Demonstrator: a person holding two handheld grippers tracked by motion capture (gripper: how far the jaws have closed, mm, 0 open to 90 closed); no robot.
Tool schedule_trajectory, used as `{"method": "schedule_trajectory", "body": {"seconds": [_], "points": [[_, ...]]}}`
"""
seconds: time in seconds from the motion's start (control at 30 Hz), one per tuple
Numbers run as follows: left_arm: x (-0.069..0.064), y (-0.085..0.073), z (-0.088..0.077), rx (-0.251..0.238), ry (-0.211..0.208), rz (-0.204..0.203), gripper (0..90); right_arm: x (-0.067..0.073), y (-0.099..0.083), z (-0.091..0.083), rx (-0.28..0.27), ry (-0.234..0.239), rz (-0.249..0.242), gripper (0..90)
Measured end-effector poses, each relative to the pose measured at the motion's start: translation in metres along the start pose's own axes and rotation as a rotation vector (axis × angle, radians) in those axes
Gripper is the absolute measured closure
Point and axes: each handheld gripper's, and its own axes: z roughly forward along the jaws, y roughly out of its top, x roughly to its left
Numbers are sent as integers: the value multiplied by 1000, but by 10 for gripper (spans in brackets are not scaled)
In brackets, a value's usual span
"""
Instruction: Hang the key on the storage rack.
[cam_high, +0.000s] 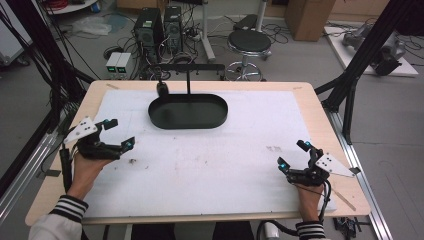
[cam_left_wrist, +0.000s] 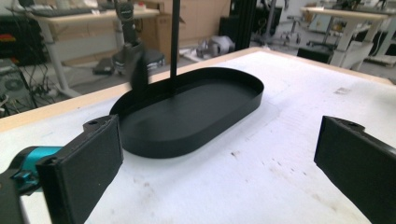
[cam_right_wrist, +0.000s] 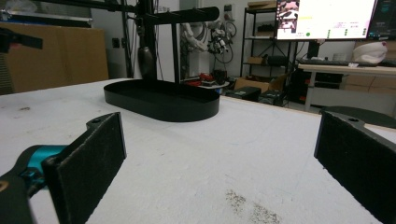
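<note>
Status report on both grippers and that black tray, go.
Left gripper open, holding nothing. Right gripper open, holding nothing. Black oval tray at table's far side, stand post rising from it. White mat between bare.

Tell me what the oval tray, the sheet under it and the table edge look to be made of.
Oval tray: probably thin painted metal or plastic; matte black, crisp low wall, dull sheen.
White sheet: looks like foam board or paper; flat, matte, scuffed with dark specks.
Table: pale wood or wood laminate; light tan border with rounded corners.
</note>
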Motion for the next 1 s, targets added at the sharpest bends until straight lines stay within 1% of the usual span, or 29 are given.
{"method": "schedule_trajectory", "body": {"seconds": [0.03, 0.07, 0.1, 0.13, 0.23, 0.27, 0.33, 0.37, 0.4, 0.43, 0.47, 0.5, 0.53, 0.57, 0.7, 0.73, 0.77, 0.9, 0.93, 1.0], "points": [[-3, -4, -5, -11, 9, 10, 17, 0, 0, 0, 2, 0, 4, 10], [-3, -4, -5, -11, 9, 10, 17, 0, 0, 0, 2, 0, 4, 10], [-9, -14, -15, -32, 22, 12, 17, 0, 0, 0, 1, 0, 3, 10], [-12, -19, -19, -45, 22, 5, 17, 0, 0, 0, 0, 0, 0, 10], [-17, -34, -30, -66, 38, 6, 17, 0, 0, 0, -1, 0, -1, 10], [-18, -38, -32, -68, 42, 6, 17, 0, 0, 0, 1, 0, -1, 11], [-20, -46, -37, -98, 45, 4, 17, 0, 0, 0, 2, 0, -2, 10], [-20, -46, -37, -98, 45, 4, 17, 0, 0, 0, 3, 0, 1, 10], [-21, -52, -39, -114, 48, 2, 17, 0, 0, 0, 2, 1, 0, 10], [-22, -54, -40, -120, 65, 11, 17, 0, 0, 0, 4, -1, 0, 11], [-23, -57, -41, -130, 66, 13, 17, 0, 0, 0, 1, 0, -2, 10], [-23, -59, -41, -130, 66, 14, 17, 0, 0, 0, 1, 1, 2, 10], [-23, -61, -41, -129, 69, 19, 17, 0, 0, 0, 2, 0, 4, 10], [-23, -61, -42, -140, 64, 23, 17, 0, 0, 0, 2, -1, 4, 10], [-23, -62, -43, -155, 65, 24, 17, 0, 0, 0, 0, 2, 4, 10], [-24, -64, -45, -181, 65, 29, 18, 0, 0, 0, -1, 1, 2, 10], [-24, -64, -45, -186, 65, 25, 18, 0, 0, 0, -4, 1, 0, 10], [-23, -64, -44, -176, 67, 24, 18, 0, 0, 0, -3, -5, -12, 10], [-23, -64, -44, -177, 67, 23, 18, 1, 0, 0, 3, 0, 1, 10], [-23, -64, -44, -178, 67, 20, 17, 1, 0, 0, 1, -1, 1, 11]]}}
